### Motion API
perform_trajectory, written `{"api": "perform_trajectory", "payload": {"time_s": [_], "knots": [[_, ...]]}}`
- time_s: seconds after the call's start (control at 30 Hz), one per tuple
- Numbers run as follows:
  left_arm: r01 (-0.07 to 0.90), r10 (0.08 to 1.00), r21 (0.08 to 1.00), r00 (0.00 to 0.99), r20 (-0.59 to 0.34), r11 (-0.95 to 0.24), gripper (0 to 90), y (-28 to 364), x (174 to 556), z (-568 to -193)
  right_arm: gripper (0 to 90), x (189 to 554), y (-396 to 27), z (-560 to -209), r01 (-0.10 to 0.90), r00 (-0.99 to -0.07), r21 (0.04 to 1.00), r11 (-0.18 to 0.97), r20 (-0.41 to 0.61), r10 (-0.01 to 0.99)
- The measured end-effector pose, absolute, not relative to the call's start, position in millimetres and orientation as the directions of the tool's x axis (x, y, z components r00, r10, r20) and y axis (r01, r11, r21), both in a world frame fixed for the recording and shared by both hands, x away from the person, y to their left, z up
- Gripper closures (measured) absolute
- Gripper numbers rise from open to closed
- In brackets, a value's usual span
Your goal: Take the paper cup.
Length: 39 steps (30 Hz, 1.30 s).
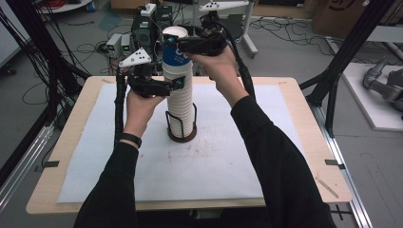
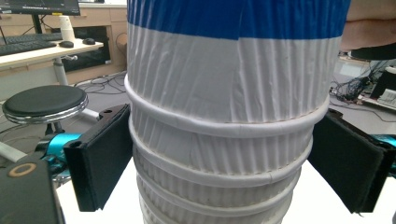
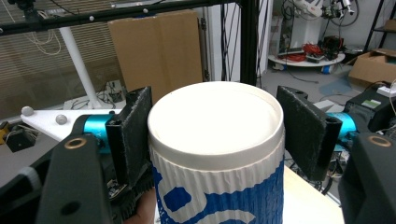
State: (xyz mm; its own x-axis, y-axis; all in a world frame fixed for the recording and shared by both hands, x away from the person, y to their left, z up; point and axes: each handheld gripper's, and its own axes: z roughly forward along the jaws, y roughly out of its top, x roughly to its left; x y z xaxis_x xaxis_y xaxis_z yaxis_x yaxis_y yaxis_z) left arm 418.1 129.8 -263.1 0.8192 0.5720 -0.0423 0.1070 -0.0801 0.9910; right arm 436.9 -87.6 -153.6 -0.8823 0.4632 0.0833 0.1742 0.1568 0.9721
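A tall stack of ribbed white paper cups (image 1: 180, 104) stands in a black wire holder (image 1: 182, 137) on the white mat. My left gripper (image 1: 177, 84) is shut around the upper part of the stack (image 2: 224, 154), its black pads (image 2: 105, 158) against both sides just below a rim. The top cup (image 1: 175, 47) is white with blue print and sits highest on the stack. My right gripper (image 1: 179, 45) is shut on it near its rim. In the right gripper view the pads (image 3: 135, 130) press on each side of the top cup (image 3: 215, 116), whose inside holds nothing.
The white mat (image 1: 214, 161) covers a wooden table (image 1: 309, 142). Black frame posts (image 1: 342, 52) rise at the right and left, and cables and equipment boxes (image 1: 142, 28) lie behind the table. A stool (image 2: 44, 102) stands off the table's side.
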Motion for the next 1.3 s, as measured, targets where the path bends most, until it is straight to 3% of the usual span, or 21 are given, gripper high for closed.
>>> {"api": "perform_trajectory", "payload": {"time_s": [0.8,1.3], "knots": [[0.1,0.575,0.991,0.817,-0.034,-0.084,11.2,128.5,417.9,-263.4,31.2,406.0,-108.5,-96.0,0.001,-0.9,1.0,-0.019,0.009,0.437],[0.098,0.576,0.991,0.817,-0.027,-0.092,11.2,128.4,417.7,-263.0,31.1,391.1,-170.8,-102.7,-0.031,-0.876,0.999,-0.022,-0.017,0.481]]}}
